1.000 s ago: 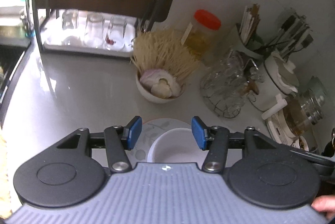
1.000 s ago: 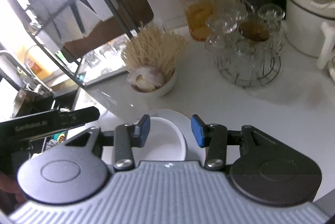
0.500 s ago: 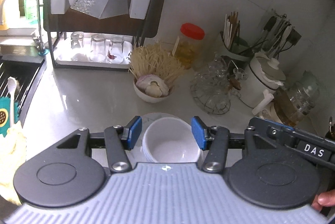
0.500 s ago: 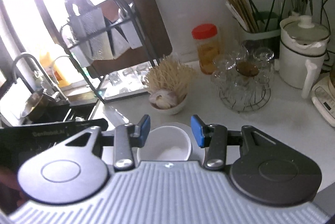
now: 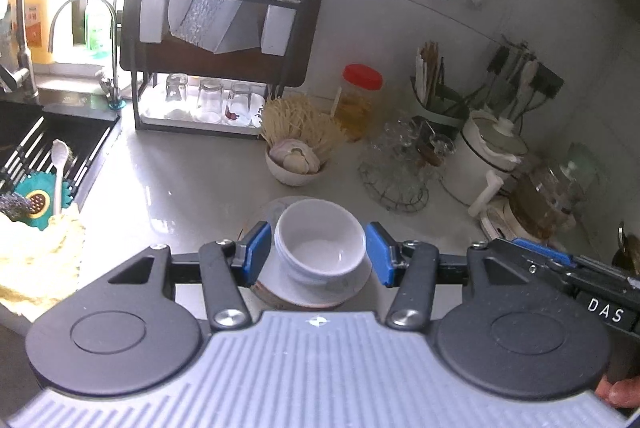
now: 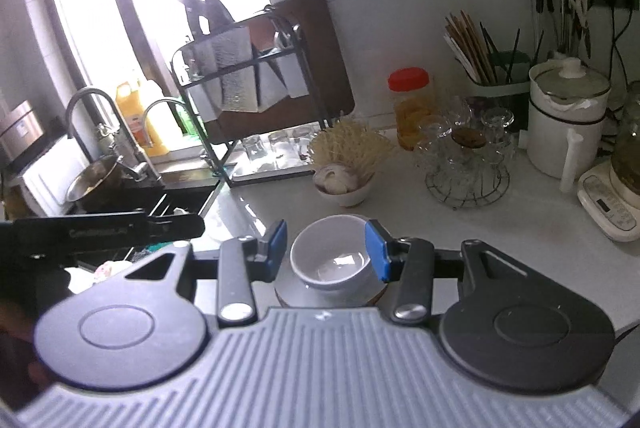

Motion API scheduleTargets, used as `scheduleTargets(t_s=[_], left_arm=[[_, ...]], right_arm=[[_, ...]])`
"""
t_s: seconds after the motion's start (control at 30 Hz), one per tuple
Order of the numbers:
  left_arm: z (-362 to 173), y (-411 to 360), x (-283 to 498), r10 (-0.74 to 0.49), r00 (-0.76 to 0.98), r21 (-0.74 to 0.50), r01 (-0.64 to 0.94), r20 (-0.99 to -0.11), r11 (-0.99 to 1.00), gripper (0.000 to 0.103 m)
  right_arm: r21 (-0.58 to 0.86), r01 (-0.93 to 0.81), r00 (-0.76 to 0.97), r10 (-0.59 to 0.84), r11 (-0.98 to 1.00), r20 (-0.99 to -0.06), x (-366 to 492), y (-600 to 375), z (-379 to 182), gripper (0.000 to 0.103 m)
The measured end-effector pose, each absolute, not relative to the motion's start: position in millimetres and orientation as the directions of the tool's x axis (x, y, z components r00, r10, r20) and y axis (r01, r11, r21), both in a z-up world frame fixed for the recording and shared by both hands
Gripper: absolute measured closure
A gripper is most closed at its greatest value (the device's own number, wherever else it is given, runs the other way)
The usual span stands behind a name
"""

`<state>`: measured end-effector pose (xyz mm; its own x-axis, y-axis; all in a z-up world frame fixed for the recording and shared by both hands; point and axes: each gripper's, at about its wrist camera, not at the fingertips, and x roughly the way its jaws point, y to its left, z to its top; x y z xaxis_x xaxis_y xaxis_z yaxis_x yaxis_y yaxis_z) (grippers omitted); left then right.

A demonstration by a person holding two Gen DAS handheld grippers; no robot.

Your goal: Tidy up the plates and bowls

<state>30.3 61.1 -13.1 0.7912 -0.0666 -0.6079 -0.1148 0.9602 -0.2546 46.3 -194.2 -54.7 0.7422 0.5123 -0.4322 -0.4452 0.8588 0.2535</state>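
White ceramic bowl (image 5: 320,242) sits on a round pale plate (image 5: 352,288), itself on the grey glossy surface (image 5: 180,183). Left wrist view: bowl lies between the blue pads of the left hand-held gripper (image 5: 316,254), pad at 9 o'clock and pad at 3 o'clock, a gap showing each side; jaws part-open, nothing gripped. Right wrist view: same bowl (image 6: 332,256) framed by the right hand-held gripper (image 6: 328,248); left pad clear of the rim, right pad overlaps the rim at 3 o'clock, contact cannot be told; jaws part-open.

At 12 o'clock from the bowl, a small white bowl of garlic and straw-coloured sticks (image 5: 296,163). Black dish rack with upturned glasses (image 5: 208,67) at 11 o'clock.

Against the earlier frames: both cameras now sit farther back and higher, the bowl shows whole, more wall and sink visible. Jaw spacing unchanged.
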Motion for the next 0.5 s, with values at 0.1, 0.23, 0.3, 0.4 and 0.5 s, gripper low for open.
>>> scheduleTargets(t_s=[0.1,0.23,0.3,0.4,0.5], left_arm=[[-13,54,11,-0.065,0.787,-0.253,-0.118,-0.614,0.96,0.044],[-15,45,-14,-0.064,0.784,-0.244,-0.114,-0.617,0.963,0.044],[-17,42,-26,-0.065,0.782,-0.246,-0.114,-0.62,0.963,0.044],[-19,38,-40,-0.069,0.78,-0.244,-0.108,-0.621,0.964,0.044],[-21,35,-53,-0.064,0.779,-0.237,-0.111,-0.624,0.965,0.044]], right_arm=[[0.268,-0.437,0.741,0.513,0.859,-0.435,32,-199,-57,0.056],[0.262,-0.429,0.75,0.503,0.864,-0.43,9,-205,-59,0.056],[0.262,-0.423,0.752,0.498,0.867,-0.432,1,-209,-62,0.056],[0.264,-0.407,0.758,0.485,0.874,-0.436,-10,-213,-66,0.056],[0.27,-0.397,0.755,0.48,0.877,-0.448,-20,-215,-71,0.056]])
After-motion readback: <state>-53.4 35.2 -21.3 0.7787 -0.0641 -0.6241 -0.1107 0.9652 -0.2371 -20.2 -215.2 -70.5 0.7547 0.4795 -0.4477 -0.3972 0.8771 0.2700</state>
